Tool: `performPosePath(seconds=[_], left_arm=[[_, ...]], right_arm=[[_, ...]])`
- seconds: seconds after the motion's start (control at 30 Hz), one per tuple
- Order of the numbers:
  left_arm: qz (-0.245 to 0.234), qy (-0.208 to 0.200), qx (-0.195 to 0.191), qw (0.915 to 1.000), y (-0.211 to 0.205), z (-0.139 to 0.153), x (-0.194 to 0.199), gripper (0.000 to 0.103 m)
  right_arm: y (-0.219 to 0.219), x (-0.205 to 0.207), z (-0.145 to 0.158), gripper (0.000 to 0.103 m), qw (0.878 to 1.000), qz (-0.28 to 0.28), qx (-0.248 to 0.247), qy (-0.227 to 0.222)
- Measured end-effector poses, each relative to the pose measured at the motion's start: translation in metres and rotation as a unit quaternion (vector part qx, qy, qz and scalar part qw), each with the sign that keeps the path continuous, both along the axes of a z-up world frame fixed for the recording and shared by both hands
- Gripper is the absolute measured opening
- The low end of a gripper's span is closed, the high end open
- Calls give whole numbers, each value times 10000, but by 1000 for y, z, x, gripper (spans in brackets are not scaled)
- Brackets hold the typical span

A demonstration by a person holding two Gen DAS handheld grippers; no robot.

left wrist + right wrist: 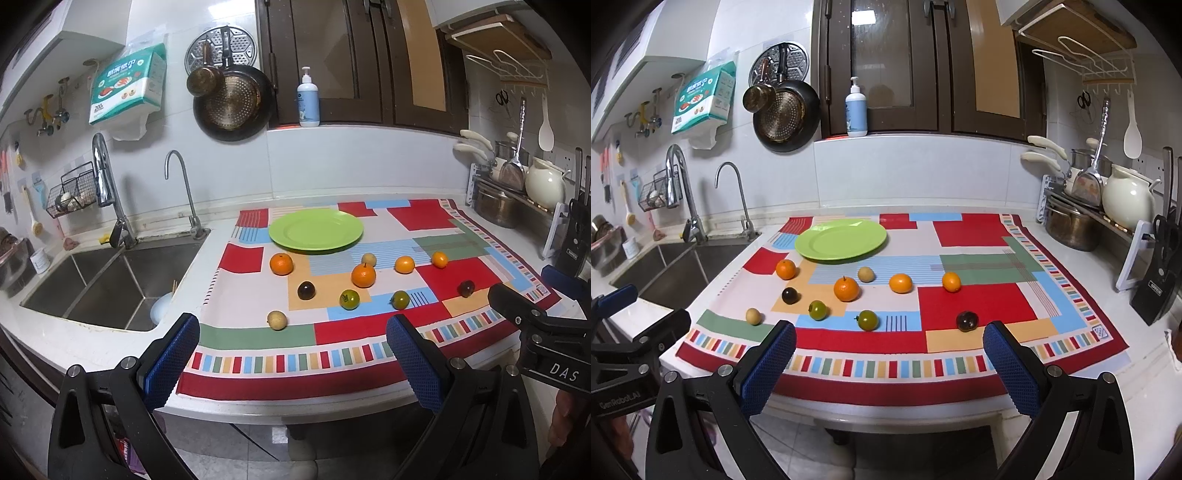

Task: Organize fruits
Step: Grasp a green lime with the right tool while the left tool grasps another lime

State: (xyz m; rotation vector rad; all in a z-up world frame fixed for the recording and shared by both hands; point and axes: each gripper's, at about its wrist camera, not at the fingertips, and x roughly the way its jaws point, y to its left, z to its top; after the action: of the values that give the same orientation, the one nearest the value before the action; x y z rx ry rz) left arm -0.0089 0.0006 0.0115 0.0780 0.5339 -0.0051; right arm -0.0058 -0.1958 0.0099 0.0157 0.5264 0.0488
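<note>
Kitchen walls of white tile stand behind a white bench (110, 343) with a bright patchwork cloth (369, 332) on it.

The left hand-held gripper (291, 354) hangs at the near edge of the bench with its blue pads wide apart, holding nothing. The right hand-held gripper (890, 358) hangs at the same edge, also wide apart and holding nothing. In the left wrist view the right one shows at 3 o'clock.

All the fruits sit on the cloth, apart from each other. They are round, so they point no special way. From the right wrist view, a green tomato (868, 319) sits at 12 o'clock, closest to the pads. Another green tomato (817, 309) is at 11 o'clock. A dark plum (967, 321) is at 1 o'clock, and a second dark plum (790, 295) sits further left. A pale longan (753, 316) is at 10 o'clock. Further back are four oranges; the biggest orange (846, 288) has its stem pointing up. Another longan (866, 274) sits just behind it.

A green plate (840, 240) lies flat at the back of the cloth, with no fruit on it.

A steel sink (103, 288) with two taps is at 9 o'clock. Pans hang on the wall above, and pots stand at 3 o'clock.
</note>
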Motion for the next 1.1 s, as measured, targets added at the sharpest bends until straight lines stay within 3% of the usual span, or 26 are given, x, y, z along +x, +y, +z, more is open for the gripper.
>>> performPosePath(seconds=[0.23,0.53,0.6,0.9,1.1], left_arm=[[-209,56,5,9998,-2,-5,12,101],[-704,292,26,9971,-8,-21,45,82],[-861,345,50,9957,-11,-25,55,74],[-1440,647,116,9874,-21,-42,103,60],[-1879,992,181,9770,-29,-55,137,54]], right_arm=[[1,10,-3,102,10000,-22,-7,90],[5,30,-14,97,9995,-22,-56,297],[7,37,-18,93,9993,6,-41,381],[14,78,-37,75,9966,164,82,808],[20,111,-53,65,9919,315,259,1204]])
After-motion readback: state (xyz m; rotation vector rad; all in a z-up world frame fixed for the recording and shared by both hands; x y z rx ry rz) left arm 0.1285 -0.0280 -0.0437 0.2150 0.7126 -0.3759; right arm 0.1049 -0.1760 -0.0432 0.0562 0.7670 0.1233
